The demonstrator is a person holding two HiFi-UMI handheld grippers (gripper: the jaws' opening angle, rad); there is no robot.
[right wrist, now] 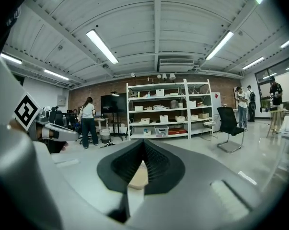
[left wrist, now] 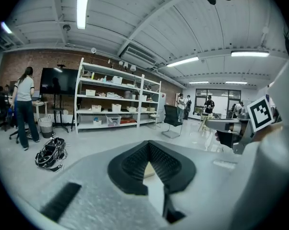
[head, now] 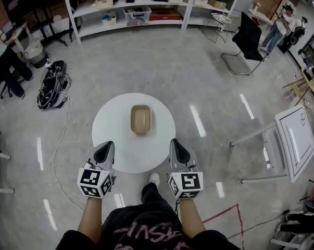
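A tan, rounded rectangular tray (head: 140, 119) lies empty in the middle of a round white table (head: 115, 124). My left gripper (head: 109, 145) hovers over the table's near left edge, shut with nothing in it. My right gripper (head: 175, 141) is level with it over the near right edge, also shut and empty. Both point toward the tray, roughly a hand's length short of it. In the left gripper view the black ribbed jaws (left wrist: 149, 145) meet at their tips, and the tray (left wrist: 146, 169) shows through the gap beneath. The right gripper view shows the same: jaws (right wrist: 143, 143) closed, tray (right wrist: 138, 176) beyond them.
White shelving (head: 141, 4) with bins lines the far wall. A black chair (head: 249, 35) stands at back right, a cable bundle (head: 51, 85) lies on the floor at left, and a white board on a stand (head: 294, 139) leans at right. People stand at far left (head: 0, 51) and far right.
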